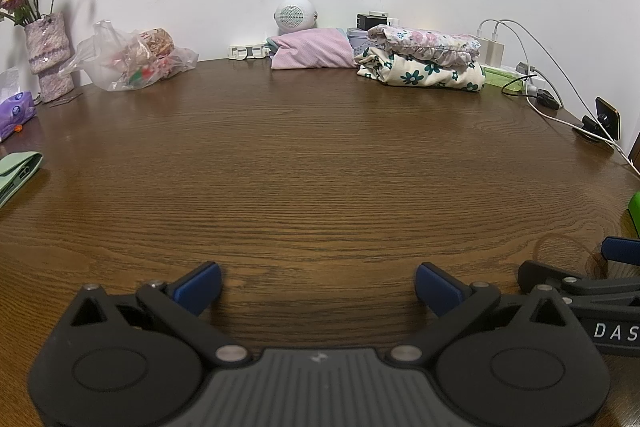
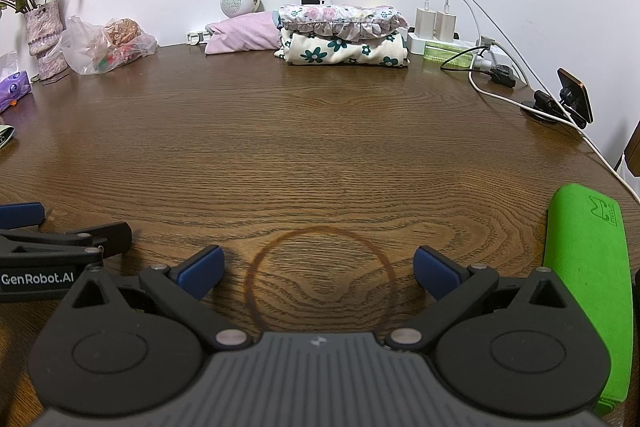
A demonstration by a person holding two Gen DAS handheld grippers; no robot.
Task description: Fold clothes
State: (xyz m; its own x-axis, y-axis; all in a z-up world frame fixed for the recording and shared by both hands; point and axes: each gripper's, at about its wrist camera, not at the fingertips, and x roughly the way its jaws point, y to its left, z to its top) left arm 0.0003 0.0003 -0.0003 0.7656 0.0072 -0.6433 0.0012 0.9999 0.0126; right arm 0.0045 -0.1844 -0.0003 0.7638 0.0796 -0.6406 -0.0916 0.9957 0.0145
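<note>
1. Clothes (image 2: 344,35) sit stacked at the table's (image 2: 320,147) far edge, well apart from both grippers.
2. Left gripper (image 1: 318,287) and right gripper (image 2: 318,271) both spread wide, empty.
3. Fabric looks soft and light (likely floppy); pinch an edge or corner.

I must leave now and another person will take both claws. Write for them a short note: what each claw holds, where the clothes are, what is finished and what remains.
Left claw: open, holding nothing, low over the bare brown wooden table.
Right claw: open, holding nothing, beside the left one, over a dark ring stain.
Clothes: at the far edge by the wall, a folded cream garment with teal flowers, a pink-flowered ruffled piece stacked on it, and a folded pink cloth to their left.
Done: these three look folded.
Left: no unfolded garment is in view; look beyond the frames for the next one.
</note>
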